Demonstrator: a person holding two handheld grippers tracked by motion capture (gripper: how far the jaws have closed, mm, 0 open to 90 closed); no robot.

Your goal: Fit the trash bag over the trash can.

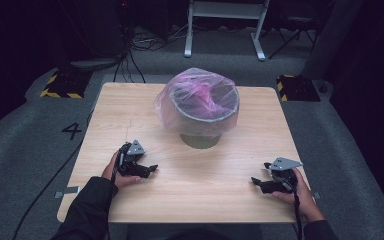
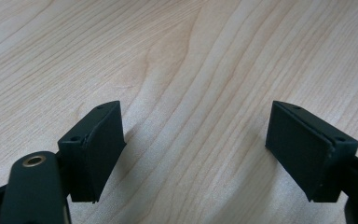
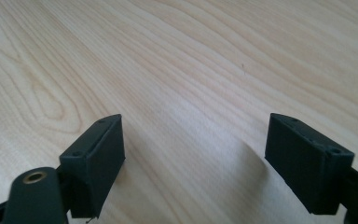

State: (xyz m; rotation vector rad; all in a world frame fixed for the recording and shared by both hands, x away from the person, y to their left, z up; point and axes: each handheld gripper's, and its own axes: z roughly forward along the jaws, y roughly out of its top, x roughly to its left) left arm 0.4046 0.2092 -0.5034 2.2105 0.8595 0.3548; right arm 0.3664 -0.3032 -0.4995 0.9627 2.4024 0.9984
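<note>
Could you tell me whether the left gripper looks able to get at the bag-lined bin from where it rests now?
Probably yes. The left gripper sits open near the table's front edge, and only bare wood lies between it and the bin with its pink plastic bag. Nothing stands in the way.

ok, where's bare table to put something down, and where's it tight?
Free: the wood between the left gripper and right gripper, in front of the bin; also the strips of table left and right of the bin. Tight: behind the bin, where its pink bag nears the far edge.
</note>
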